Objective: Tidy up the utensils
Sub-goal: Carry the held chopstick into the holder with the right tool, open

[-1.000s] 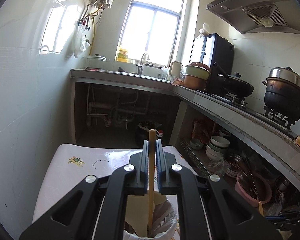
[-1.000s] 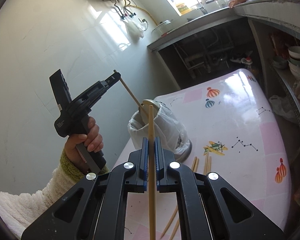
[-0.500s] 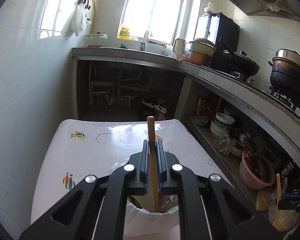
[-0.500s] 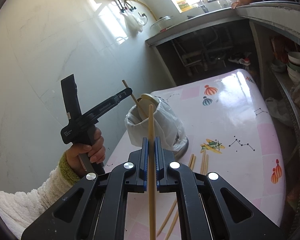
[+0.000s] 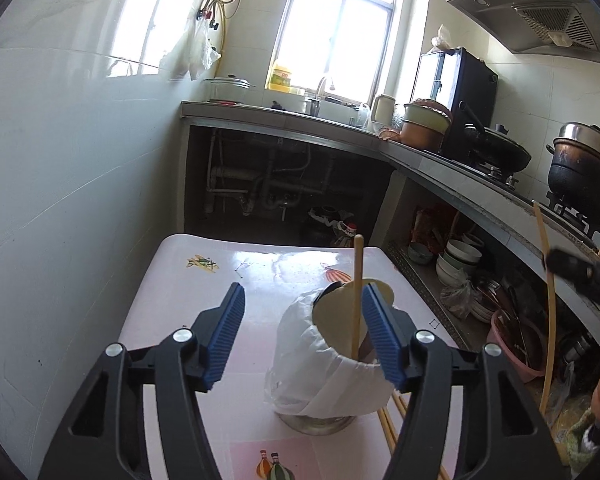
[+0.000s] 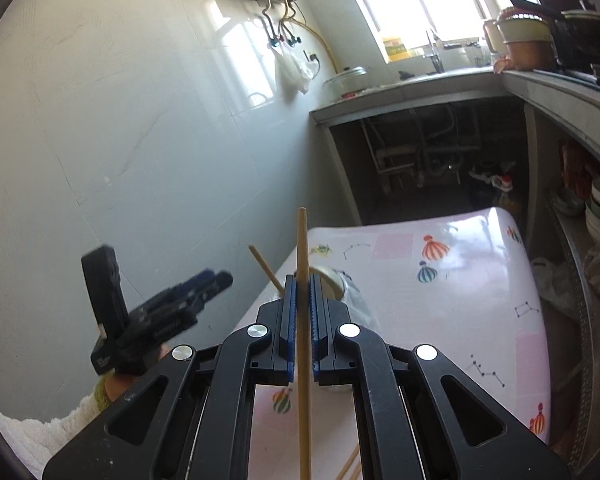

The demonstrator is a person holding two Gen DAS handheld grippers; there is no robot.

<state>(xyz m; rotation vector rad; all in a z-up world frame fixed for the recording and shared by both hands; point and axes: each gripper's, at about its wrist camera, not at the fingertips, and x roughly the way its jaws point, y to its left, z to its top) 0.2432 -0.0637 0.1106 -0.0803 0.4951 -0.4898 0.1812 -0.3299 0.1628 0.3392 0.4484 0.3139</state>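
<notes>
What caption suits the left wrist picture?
Open left gripper beside a chopstick standing in the bag-lined holder.

Hard daylight pours through the kitchen window (image 5: 336,36), blowing its panes to white and throwing glare across the tiled wall (image 5: 60,140) and glossy tablecloth (image 6: 452,280). Fisheye bending curves the edges; the left gripper (image 6: 156,312) is motion-blurred in the right wrist view.
</notes>
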